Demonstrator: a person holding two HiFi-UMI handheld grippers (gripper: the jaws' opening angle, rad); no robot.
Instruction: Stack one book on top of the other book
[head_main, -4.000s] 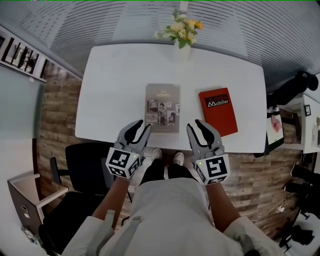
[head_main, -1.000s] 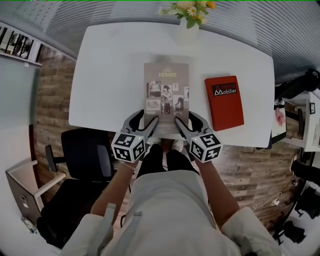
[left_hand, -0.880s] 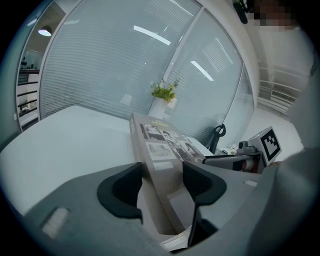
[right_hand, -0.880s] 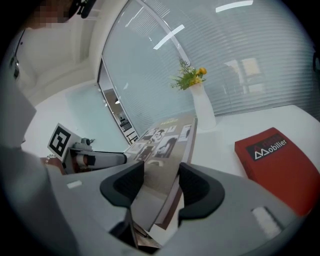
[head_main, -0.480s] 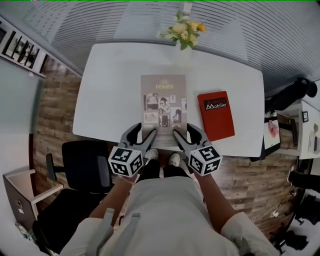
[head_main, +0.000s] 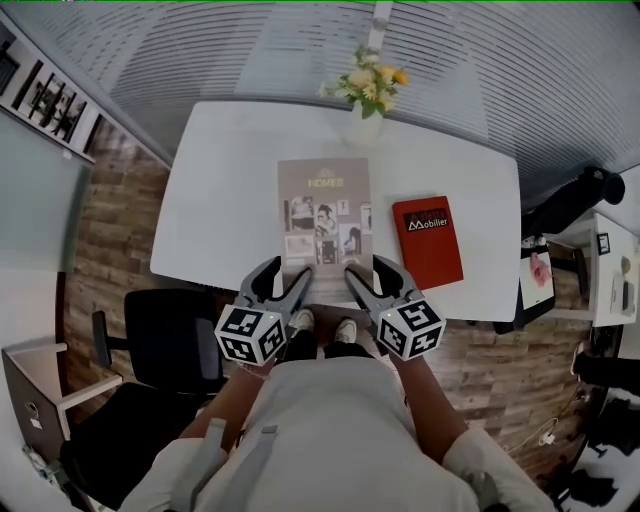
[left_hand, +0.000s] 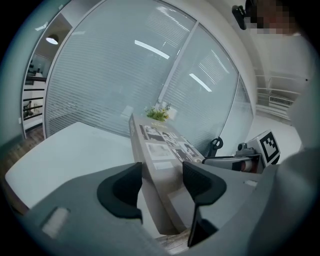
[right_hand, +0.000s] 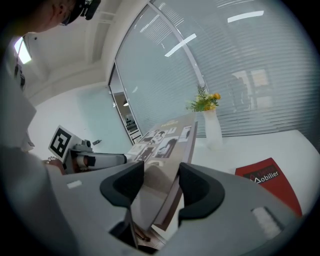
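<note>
A large grey book (head_main: 323, 215) with photos on its cover is held above the white table (head_main: 220, 200) by its two near corners. My left gripper (head_main: 290, 272) is shut on the near left corner, and the book's edge (left_hand: 160, 145) runs between its jaws (left_hand: 162, 182). My right gripper (head_main: 367, 268) is shut on the near right corner, where the book (right_hand: 165, 145) sits tilted between its jaws (right_hand: 161, 187). A red book (head_main: 428, 240) lies flat on the table to the right, also showing in the right gripper view (right_hand: 267, 182).
A white vase of yellow flowers (head_main: 367, 95) stands at the table's far edge, behind the grey book. A black chair (head_main: 170, 320) sits at the near left of the table. Glass walls with blinds rise behind the table.
Four seconds ago the grey book lay flat with both grippers open near it. Over the last second both grippers have lifted it upward together. The red book has not moved.
</note>
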